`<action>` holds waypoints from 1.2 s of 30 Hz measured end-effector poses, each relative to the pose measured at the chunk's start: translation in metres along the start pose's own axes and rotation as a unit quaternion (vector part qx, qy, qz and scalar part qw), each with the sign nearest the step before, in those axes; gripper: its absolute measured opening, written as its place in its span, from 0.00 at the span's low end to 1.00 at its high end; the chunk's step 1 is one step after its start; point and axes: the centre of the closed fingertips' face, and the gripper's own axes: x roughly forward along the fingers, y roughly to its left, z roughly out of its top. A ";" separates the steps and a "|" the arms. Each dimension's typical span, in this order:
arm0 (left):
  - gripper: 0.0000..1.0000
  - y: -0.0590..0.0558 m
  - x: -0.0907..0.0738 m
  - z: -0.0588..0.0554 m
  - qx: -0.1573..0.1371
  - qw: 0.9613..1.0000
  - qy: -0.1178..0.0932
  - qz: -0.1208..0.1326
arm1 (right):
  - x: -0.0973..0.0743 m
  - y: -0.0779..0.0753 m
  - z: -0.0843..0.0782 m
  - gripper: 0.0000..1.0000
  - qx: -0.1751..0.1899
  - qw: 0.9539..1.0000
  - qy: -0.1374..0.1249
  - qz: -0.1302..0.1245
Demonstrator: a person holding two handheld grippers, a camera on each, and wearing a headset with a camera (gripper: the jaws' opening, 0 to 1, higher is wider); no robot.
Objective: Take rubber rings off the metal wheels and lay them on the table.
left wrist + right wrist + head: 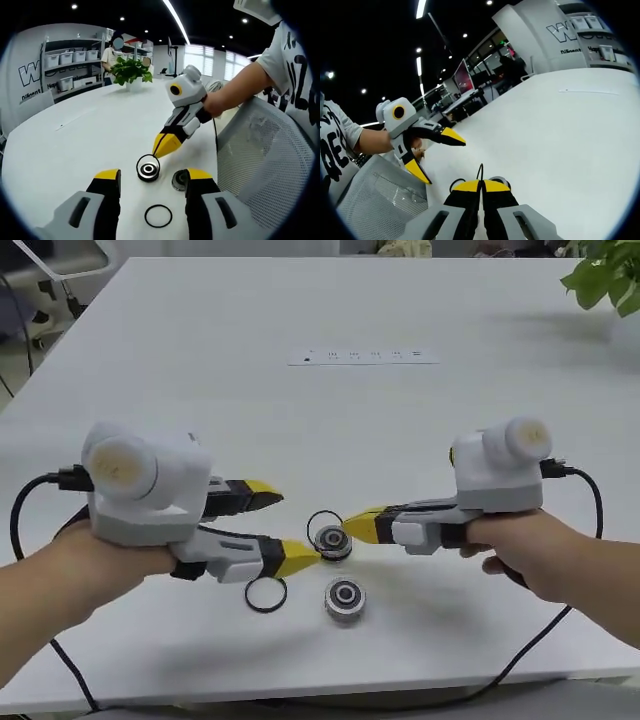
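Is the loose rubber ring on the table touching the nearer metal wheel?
Apart. In the head view, bare table shows between the loose rubber ring and the nearer metal wheel.

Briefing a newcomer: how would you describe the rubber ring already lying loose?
On the white table, look between the left gripper and right gripper. The loose ring is the thin black loop lying flat left of the nearer wheel; the other ring hangs pinched in the right gripper, by the farther wheel.

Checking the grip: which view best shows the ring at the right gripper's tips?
Left gripper view: the ring shows as a whole loop over its wheel. Head view shows it smaller; right gripper view, a thin edge.
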 end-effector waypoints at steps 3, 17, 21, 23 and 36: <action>0.52 -0.002 -0.004 -0.002 -0.005 1.000 -0.001 0.001 | 0.000 0.001 0.000 0.00 0.002 1.000 0.001 0.002; 0.60 -0.001 -0.024 -0.012 -0.016 1.000 -0.002 0.020 | 0.001 0.003 -0.001 0.00 0.017 1.000 0.000 0.008; 0.64 -0.001 -0.029 -0.011 -0.020 0.999 -0.007 0.026 | 0.001 0.004 0.000 0.00 0.021 1.000 -0.002 0.010; 0.65 -0.001 -0.031 -0.012 -0.020 0.999 -0.007 0.028 | 0.001 0.004 0.001 0.00 0.022 1.000 -0.002 0.011; 0.69 -0.004 -0.044 -0.014 -0.012 0.999 -0.008 0.037 | 0.007 0.019 0.007 0.00 0.027 0.999 -0.002 0.032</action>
